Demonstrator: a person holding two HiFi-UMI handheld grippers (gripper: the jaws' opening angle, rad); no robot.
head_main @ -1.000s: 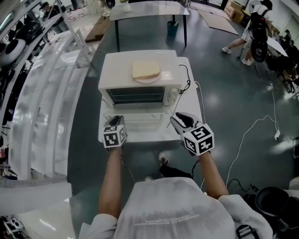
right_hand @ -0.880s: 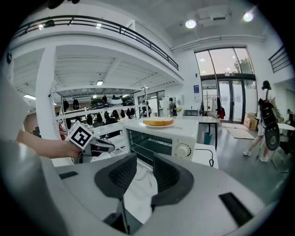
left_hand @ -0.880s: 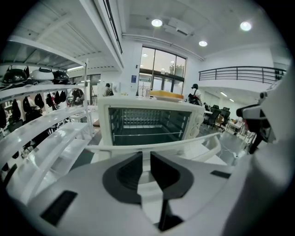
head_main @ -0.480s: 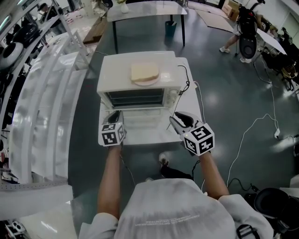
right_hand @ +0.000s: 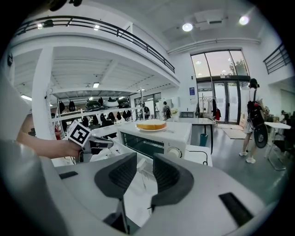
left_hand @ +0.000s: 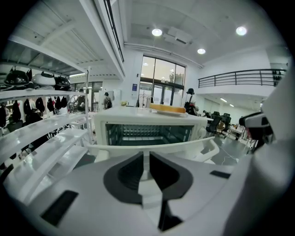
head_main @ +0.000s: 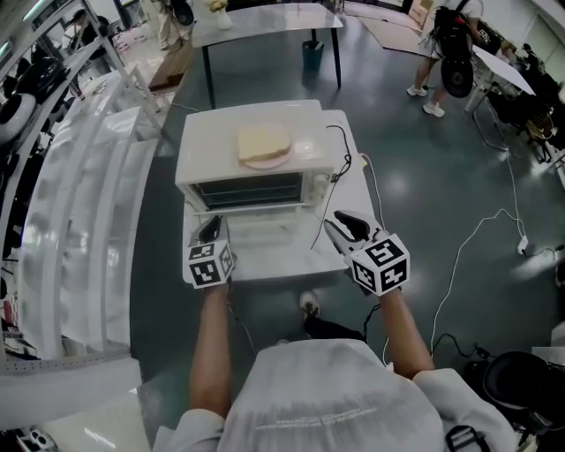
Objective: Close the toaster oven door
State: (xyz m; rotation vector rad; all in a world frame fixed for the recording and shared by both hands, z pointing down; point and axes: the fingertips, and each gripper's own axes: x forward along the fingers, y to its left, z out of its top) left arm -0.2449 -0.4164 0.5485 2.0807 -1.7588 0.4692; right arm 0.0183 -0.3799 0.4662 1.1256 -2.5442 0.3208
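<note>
Left gripper (left_hand: 146,154) first: its fingers are pretty much clenched, with just a thin slit between them and nothing gripped in there. The tips sit right at the front edge of the toaster oven door (left_hand: 184,146), near its left corner. I can't tell whether they actually touch it.

Right gripper (right_hand: 144,156): fingers are released, there's a clear gap, and nothing is held. You just see white door and worktop through it. From the head view it hovers over the door's right front corner, pointing in toward the oven.

The door itself is fully open, folded down flat in front of the toaster oven (head_main: 207,150) so it sticks out toward the person. The rack inside is visible through the opening in the left gripper view. The control knob (right_hand: 174,150) is on the right of the oven's front.

On top of the oven there's a slice of bread (head_main: 263,141) on a small plate (head_main: 265,162), roughly centred and a bit to the right.

The oven stands on a small white worktop (head_main: 353,190), with a black cord (head_main: 340,132) running off its right rear corner and down the side.

Further out there are white shelves (head_main: 79,203) to the left, a dark floor, another table (head_main: 265,16) behind, and a person (head_main: 441,44) standing at the far right.
</note>
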